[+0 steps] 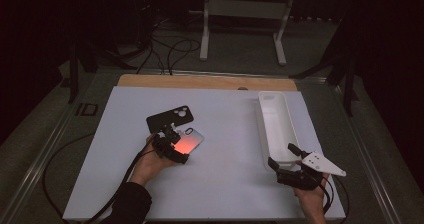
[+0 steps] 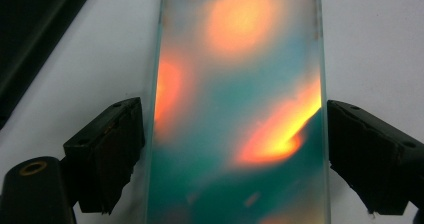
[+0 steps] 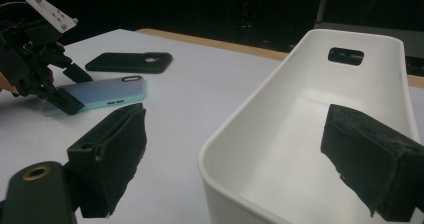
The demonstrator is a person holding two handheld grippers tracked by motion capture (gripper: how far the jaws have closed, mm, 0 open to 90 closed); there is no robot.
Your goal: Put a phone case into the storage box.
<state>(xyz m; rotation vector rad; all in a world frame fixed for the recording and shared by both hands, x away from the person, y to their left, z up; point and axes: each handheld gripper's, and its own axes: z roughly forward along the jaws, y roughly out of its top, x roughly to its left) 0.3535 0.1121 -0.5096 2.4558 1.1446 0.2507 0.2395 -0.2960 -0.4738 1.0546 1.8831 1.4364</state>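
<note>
Overhead, the iridescent phone case (image 1: 190,141) lies flat on the white worktop (image 1: 225,184), left of centre, just in front of a black phone case (image 1: 171,118) and well apart from the long white bin (image 1: 276,129) at the right. The left gripper (image 1: 171,143) sits over the near end of the iridescent case, its jaws astride it, while the right gripper (image 1: 285,159) rests by the near end of the bin with nothing between its spread jaws. Looking along the left gripper's own jaws, the iridescent phone case (image 2: 240,109) runs straight up between them: each black pad stands just beside one long edge, with a sliver of gap at the left and the right pad at or almost at the edge, so the jaws are wide and bracketing the case rather than pressing it. The case looks thin, light and glossy, probably somewhat flexible and slippery on its back, so the long side edges are the sensible place to pinch it, and only gently, since a hard squeeze could bow it or let it pop out. From the right gripper view, its jaws stand wide apart over the rim of the white bin (image 3: 300,134), which is empty, and farther off the left gripper (image 3: 55,89) crouches at the end of the iridescent phone case (image 3: 107,94), the black phone case (image 3: 129,62) lying beyond.
</note>
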